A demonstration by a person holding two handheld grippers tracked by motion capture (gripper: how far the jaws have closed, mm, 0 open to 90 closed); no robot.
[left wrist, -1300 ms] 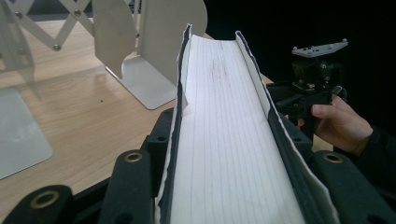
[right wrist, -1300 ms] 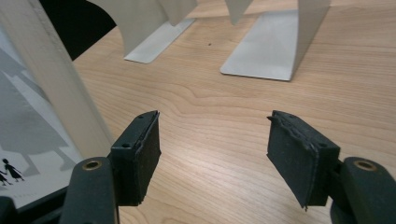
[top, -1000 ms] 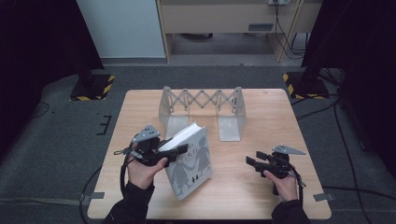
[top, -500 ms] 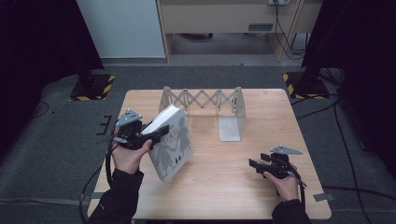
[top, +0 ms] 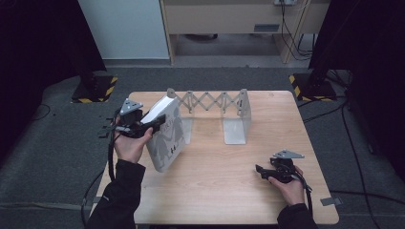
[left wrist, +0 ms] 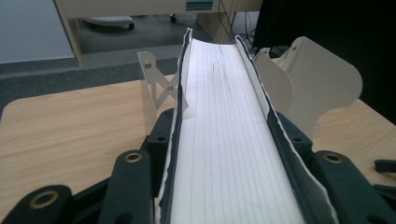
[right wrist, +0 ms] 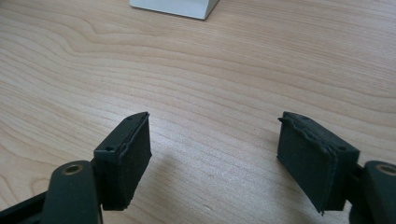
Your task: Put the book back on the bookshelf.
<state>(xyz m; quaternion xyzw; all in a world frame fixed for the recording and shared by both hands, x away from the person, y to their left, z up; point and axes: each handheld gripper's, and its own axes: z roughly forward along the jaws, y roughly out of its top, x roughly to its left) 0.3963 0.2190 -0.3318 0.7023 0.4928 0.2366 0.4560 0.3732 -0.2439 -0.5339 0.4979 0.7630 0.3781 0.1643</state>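
Now your left hand-held gripper (top: 152, 125) is clamped on the book (top: 166, 133), holding it tilted above the desk's (top: 215, 191) left edge, just beside the left end of the rack (top: 217, 112). Your right hand-held gripper (top: 260, 170) sits near the desk's front right corner; its jaws have just been opening, with nothing between them.

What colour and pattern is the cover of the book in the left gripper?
The book has a pale grey cover with dark silhouette figures, best seen in the high view.
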